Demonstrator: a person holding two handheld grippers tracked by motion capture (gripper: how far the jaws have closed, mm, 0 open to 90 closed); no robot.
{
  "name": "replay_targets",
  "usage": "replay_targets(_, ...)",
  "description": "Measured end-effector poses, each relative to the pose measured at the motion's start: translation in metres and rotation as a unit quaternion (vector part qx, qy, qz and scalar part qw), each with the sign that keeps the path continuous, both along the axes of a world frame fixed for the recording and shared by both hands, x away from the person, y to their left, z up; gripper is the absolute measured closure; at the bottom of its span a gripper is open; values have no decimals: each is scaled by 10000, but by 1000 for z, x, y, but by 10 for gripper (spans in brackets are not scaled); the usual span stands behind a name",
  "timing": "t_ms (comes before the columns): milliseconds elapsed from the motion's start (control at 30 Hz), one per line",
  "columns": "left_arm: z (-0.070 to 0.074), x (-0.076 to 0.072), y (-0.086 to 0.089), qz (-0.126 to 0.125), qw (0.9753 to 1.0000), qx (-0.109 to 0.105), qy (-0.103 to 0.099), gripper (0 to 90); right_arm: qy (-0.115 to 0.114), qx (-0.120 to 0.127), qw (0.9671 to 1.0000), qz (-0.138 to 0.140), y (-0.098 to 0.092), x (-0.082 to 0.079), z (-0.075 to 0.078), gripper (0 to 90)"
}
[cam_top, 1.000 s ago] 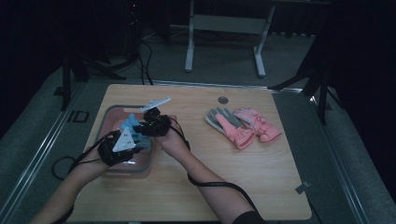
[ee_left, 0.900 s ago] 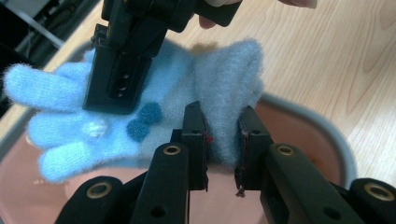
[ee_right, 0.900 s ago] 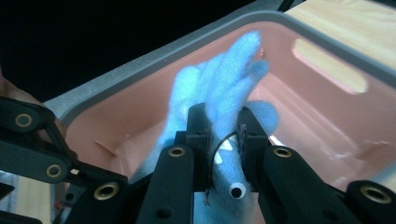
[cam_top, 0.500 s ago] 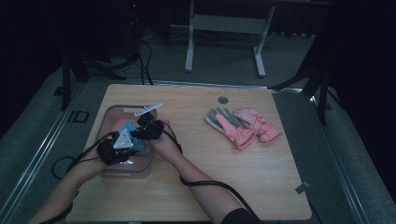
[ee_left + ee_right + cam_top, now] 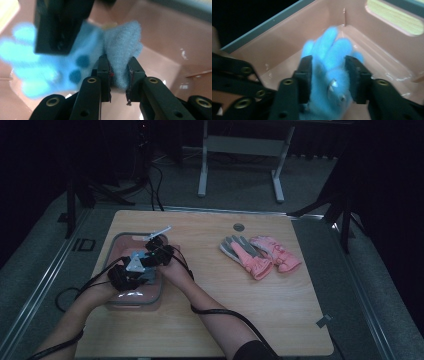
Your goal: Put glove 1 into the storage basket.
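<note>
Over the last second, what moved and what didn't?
Both grippers drew back toward the person and lower into the pink bin, carrying the blue glove with them. The left gripper is clamped on its cuff end, the right gripper on the finger end; no visible release. The pink gloves and the bin stayed where they were on the table.

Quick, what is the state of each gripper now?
Left gripper: closed on the blue glove, inside the pink bin.
Right gripper: closed on the same blue glove.
</note>
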State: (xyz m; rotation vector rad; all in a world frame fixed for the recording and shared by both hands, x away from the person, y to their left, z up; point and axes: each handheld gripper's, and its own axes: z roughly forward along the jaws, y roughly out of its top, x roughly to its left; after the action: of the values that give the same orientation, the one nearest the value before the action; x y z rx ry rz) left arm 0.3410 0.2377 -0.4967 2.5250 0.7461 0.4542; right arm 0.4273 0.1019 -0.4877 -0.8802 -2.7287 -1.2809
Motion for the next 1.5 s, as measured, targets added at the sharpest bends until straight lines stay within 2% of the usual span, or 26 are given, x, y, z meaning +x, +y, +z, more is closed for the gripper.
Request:
replay_targets(67, -3, 4, 0, 34, 9999, -26, 153, 768, -2, 55, 10000, -25, -5, 0, 3, 543)
replay_targets(100, -3, 4, 0, 34, 9999, -26, 153, 767, -2, 55, 10000, -25, -5, 0, 3, 543)
replay_targets(133, -5, 6, -2, 18, 9997, 47, 257, 767, -13, 88, 9999, -57, -8, 0, 5, 532)
replay_targets(200, -7, 7, -3, 38, 9995, 63, 311, 737, 28, 165, 9998, -91, -15, -1, 10, 500)
replay_targets(267, -6, 7, -3, 37, 9996, 35, 289, 661, 47, 238, 9997, -78, -21, -2, 13, 489)
replay_targets(300, -5, 6, -3, 64, 9996, -11, 263, 586, 45, 269, 9996, -94, -24, -2, 15, 475)
replay_targets(333, -3, 6, -2, 103, 9995, -99, 297, 520, 32, 325, 9994, -119, -28, -2, 17, 462)
replay_targets(400, 0, 5, 0, 229, 9990, -286, 241, 415, 21, 436, 9989, -182, -36, -2, 20, 431)
replay_targets(467, 5, 4, 3, 377, 9975, -535, 265, 336, 20, 547, 9982, -224, -44, -2, 22, 365)
replay_targets(533, 10, 2, 6, 455, 9955, -784, 292, 253, -18, 590, 9981, -154, -52, -3, 24, 288)
replay_targets(633, 16, 0, 10, 608, 9921, -1080, 182, 231, 26, 700, 9975, -138, -63, -6, 27, 219)
replay_targets(667, 18, -1, 10, 638, 9914, -1127, 161, 214, 22, 722, 9973, -142, -67, -7, 28, 187)
replay_targets(767, 23, -4, 6, 679, 9903, -1209, 61, 181, -113, 640, 9978, -117, -78, -10, 32, 182)
replay_targets(967, 30, -12, -15, 529, 9873, -1500, 16, 145, -235, 709, 9972, -31, -102, -17, 37, 162)
replay_targets(1033, 32, -15, -25, 481, 9874, -1507, -67, 146, -265, 702, 9972, -42, -111, -18, 37, 149)
replay_targets(1100, 34, -18, -33, 424, 9867, -1570, -60, 146, -246, 685, 9973, -22, -120, -18, 36, 147)
replay_targets(1300, 42, -23, -49, 240, 9816, -1892, -80, 146, -200, 708, 9973, -63, -144, -22, 40, 150)
replay_targets(1500, 47, -28, -72, 5, 9789, -2040, -113, 146, -373, 523, 9979, -13, -163, -32, 41, 150)
